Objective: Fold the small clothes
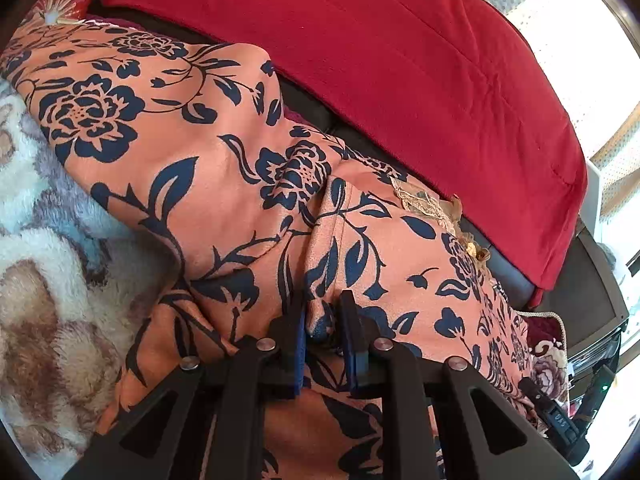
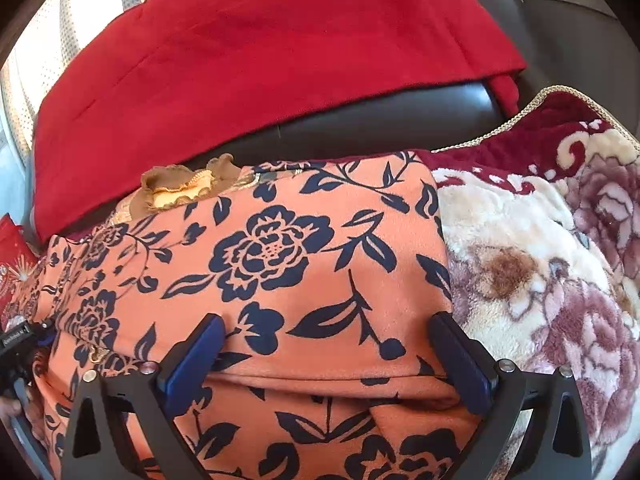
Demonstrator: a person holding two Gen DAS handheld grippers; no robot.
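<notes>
Nearest the left wrist camera, the left claw (image 1: 324,320) is pressed together on a bunched fold of the orange flowered garment (image 1: 192,148), the cloth squeezed between its blue pads at about six o'clock. On the other side the right claw (image 2: 328,344) stands spread wide over the same garment (image 2: 280,248), with the cloth lying under and between the fingers but no pad pressing on it. The garment lies draped across a fleecy blanket (image 2: 540,264) on a dark leather sofa (image 2: 360,128), its frilled lace trim (image 2: 184,188) at eleven o'clock in the right view. This looks like thin, light, limp cloth: it should slump and crease wherever it is let go, and its smooth face may slide over the plush pile. My call is to take it by a hem or a doubled edge, where two layers give the pads something to bite, and to keep clear of the lace, which looks delicate. Farther off, at twelve o'clock, a red cloth (image 2: 260,60) hangs over the sofa back. For writing, a small white-lettered tag on the other tool (image 2: 14,338) shows at nine o'clock, too small to read.
</notes>
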